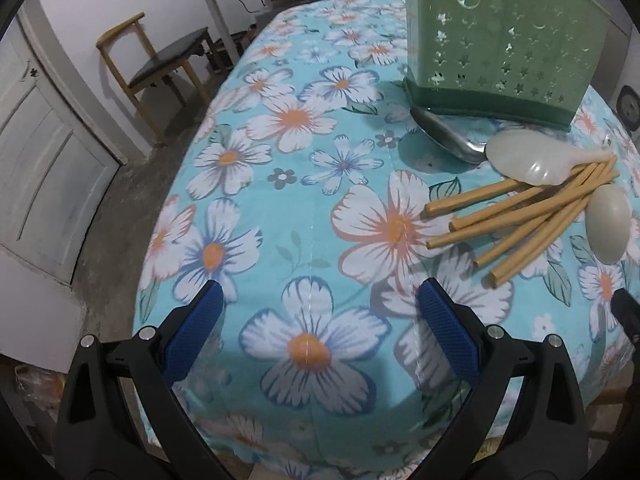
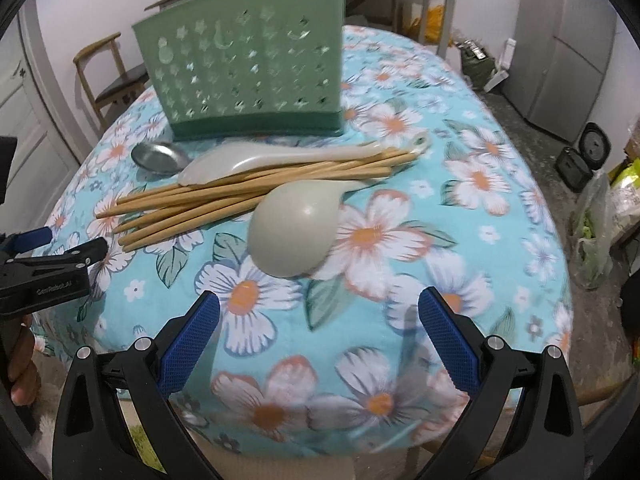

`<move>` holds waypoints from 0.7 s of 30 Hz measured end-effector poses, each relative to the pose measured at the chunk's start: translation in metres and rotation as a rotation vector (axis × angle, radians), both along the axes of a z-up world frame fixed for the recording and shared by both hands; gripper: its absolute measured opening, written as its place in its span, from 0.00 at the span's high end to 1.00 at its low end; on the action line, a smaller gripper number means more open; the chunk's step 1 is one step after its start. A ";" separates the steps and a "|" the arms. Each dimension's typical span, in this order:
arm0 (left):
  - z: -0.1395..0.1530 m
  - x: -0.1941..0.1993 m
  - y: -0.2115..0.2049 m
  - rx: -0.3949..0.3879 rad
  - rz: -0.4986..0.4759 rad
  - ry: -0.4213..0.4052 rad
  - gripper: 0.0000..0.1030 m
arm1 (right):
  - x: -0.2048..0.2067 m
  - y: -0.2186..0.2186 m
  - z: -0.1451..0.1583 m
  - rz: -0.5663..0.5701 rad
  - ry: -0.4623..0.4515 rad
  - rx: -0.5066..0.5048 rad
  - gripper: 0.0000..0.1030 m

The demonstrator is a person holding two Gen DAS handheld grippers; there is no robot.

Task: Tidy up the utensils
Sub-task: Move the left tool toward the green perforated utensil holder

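Note:
A green perforated utensil holder (image 2: 248,68) (image 1: 500,40) stands at the back of the floral table. In front of it lie several wooden chopsticks (image 2: 240,192) (image 1: 520,216), a white ceramic spoon (image 2: 280,158) (image 1: 532,160), a pale green ladle (image 2: 292,232) (image 1: 610,228) and a metal spoon (image 2: 158,158) (image 1: 448,136). My right gripper (image 2: 318,308) is open just short of the ladle's bowl, nothing between its fingers. Open and empty as well, my left gripper (image 1: 318,304) hovers over bare cloth, left of the chopsticks. The left gripper (image 2: 52,264) also shows at the right wrist view's left edge.
The table wears a turquoise flowered cloth (image 1: 280,160) that drops away at the near edge. A wooden chair (image 1: 160,68) and a white door (image 1: 40,140) are to the left. A grey fridge (image 2: 568,40), bags and a small dark appliance (image 2: 592,144) stand on the floor right.

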State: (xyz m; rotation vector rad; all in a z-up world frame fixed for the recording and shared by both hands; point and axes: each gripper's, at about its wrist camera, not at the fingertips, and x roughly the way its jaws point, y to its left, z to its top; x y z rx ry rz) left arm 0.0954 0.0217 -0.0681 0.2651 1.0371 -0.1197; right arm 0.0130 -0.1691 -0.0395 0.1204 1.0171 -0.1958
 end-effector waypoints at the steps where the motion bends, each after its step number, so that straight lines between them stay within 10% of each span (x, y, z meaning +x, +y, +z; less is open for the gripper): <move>1: -0.001 0.002 0.000 -0.006 -0.002 0.000 0.08 | 0.004 0.002 -0.003 0.008 0.003 0.003 0.06; 21: -0.016 0.046 0.006 -0.109 -0.034 0.146 0.07 | 0.017 0.005 -0.019 0.022 0.014 0.008 0.06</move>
